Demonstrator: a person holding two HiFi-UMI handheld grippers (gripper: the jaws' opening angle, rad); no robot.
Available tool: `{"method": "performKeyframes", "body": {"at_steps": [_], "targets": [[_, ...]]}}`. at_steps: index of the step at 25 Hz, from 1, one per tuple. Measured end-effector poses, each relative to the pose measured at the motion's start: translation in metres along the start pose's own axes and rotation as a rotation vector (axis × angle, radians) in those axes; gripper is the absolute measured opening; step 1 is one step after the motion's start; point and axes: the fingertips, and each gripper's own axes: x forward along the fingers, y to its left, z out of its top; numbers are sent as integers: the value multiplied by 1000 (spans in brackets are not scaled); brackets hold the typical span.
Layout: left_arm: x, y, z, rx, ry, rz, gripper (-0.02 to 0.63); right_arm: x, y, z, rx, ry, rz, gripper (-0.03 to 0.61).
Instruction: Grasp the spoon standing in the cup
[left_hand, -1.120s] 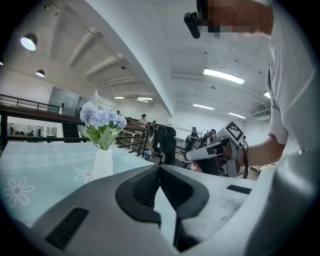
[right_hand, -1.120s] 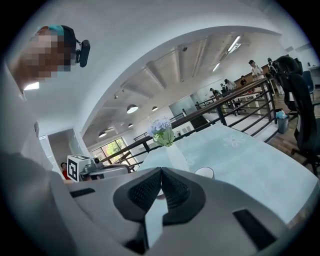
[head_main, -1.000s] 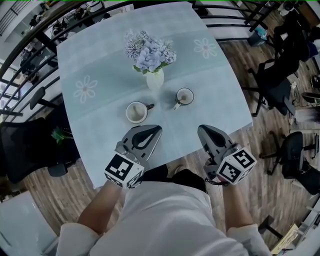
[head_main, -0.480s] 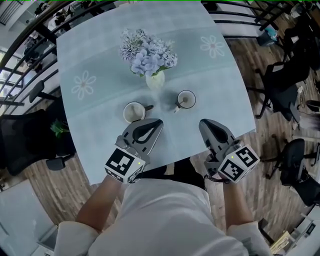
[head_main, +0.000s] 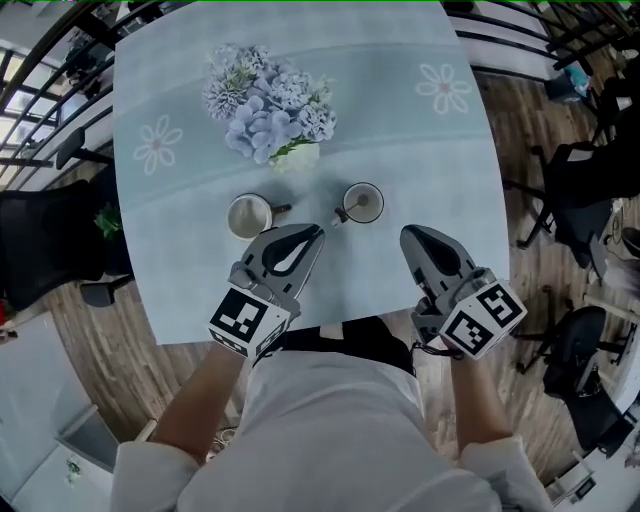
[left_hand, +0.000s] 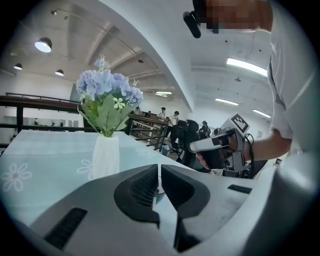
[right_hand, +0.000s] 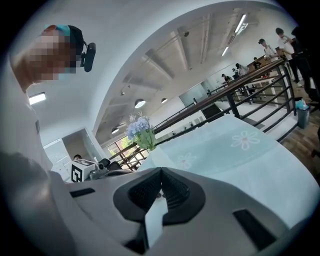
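While spoon (head_main: 341, 213) stands in cup (head_main: 381, 203), left tongs (head_main: 317, 233) and right tongs (head_main: 406, 233) both closed, empty.

Office mezzanine, black swivel chairs (head_main: 578, 185), metal railing (right_hand: 250, 79), strip lights (left_hand: 246, 65)

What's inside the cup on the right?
A spoon stands in the cup, its handle poking over the rim. Whether there's drink underneath can't be seen.

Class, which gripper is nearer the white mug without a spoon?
Left. The left gripper sits just beside the white mug, toward the person; the right gripper is far off to its right.
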Motion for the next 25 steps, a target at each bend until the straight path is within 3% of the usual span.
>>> {"method": "performKeyframes", "body": {"at_steps": [11, 14, 25], "targets": [[37, 6, -21, -28, 23, 106, 21, 14, -40, -5, 11, 67, 77, 21], [43, 10, -32, -45, 40, 119, 102, 18, -44, -11, 16, 82, 89, 21], [60, 15, -58, -84, 43, 112, 190, 26, -59, -36, 31, 137, 86, 21]]}}
